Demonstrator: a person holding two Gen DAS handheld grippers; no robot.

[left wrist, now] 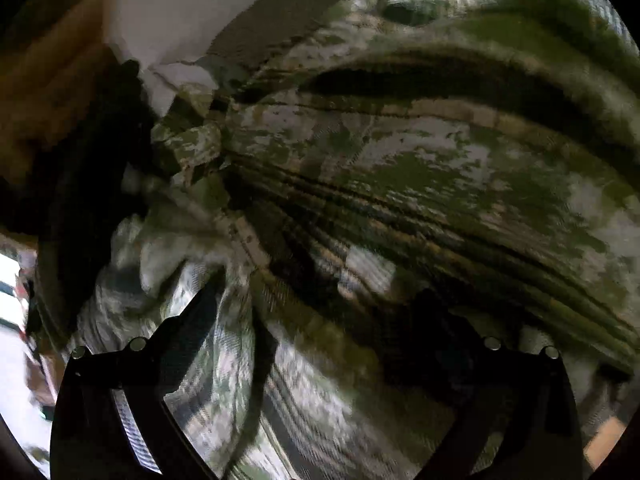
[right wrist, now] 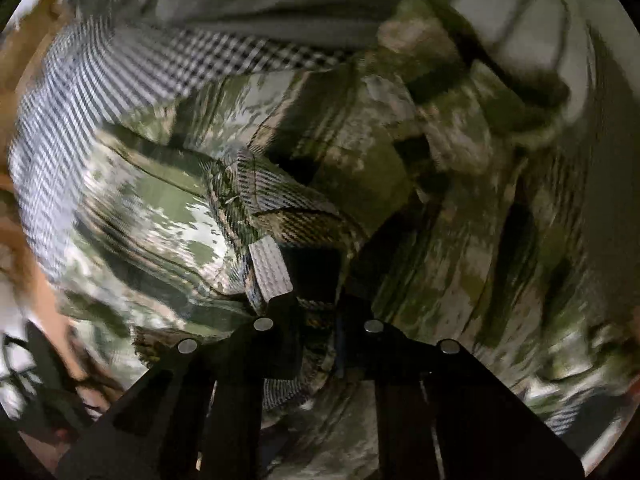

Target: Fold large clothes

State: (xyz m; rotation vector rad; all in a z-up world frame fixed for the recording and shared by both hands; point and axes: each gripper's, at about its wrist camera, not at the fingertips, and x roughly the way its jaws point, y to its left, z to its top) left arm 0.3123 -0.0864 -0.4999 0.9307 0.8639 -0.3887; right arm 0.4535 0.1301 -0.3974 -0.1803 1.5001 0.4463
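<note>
A large camouflage garment (left wrist: 400, 168) in green, tan and grey fills the left wrist view, bunched in long folds. My left gripper (left wrist: 320, 304) stands wide open, its fingers (left wrist: 192, 320) apart over the cloth, nothing pinched between them. In the right wrist view the same camouflage garment (right wrist: 152, 200) hangs in blurred folds. My right gripper (right wrist: 316, 300) is shut on a thick hem of the garment (right wrist: 272, 208), which rises out from between the fingers.
A black-and-white checked cloth (right wrist: 100, 92) lies under the garment at the left. A pale wall (left wrist: 180, 8) and a wooden surface (left wrist: 52, 80) show at the upper left. Both views are motion-blurred.
</note>
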